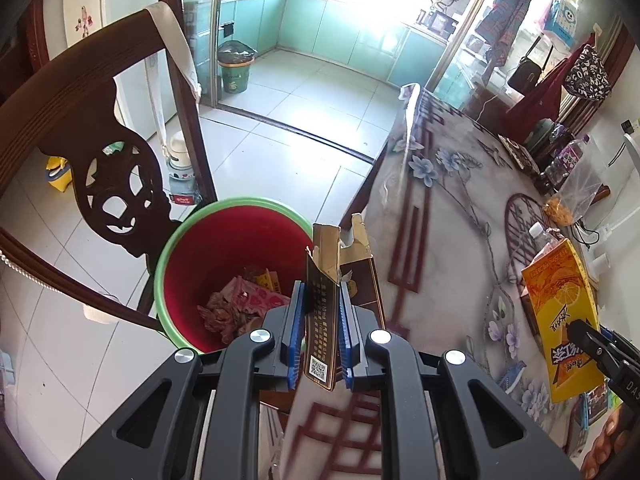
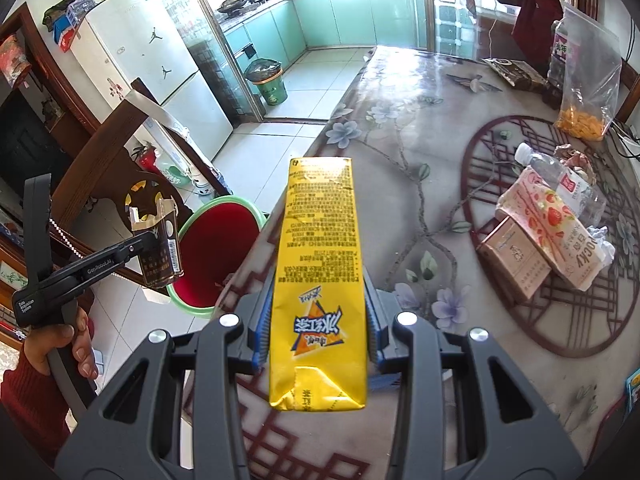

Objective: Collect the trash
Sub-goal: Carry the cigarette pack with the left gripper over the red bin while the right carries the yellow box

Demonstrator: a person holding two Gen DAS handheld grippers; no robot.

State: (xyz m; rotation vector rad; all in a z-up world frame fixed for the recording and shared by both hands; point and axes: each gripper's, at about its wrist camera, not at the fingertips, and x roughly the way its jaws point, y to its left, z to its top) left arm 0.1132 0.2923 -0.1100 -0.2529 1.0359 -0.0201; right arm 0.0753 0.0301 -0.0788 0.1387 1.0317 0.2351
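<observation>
Fingers of the left gripper clamp a torn brown packet; right gripper fingers clamp a yellow carton.

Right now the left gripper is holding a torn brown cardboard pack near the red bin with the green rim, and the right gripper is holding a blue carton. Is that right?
Almost. The right gripper is holding a yellow drink carton, not a blue one; the right wrist view shows it. The left gripper does hold the torn brown cardboard pack near the red bin with the green rim.
</observation>
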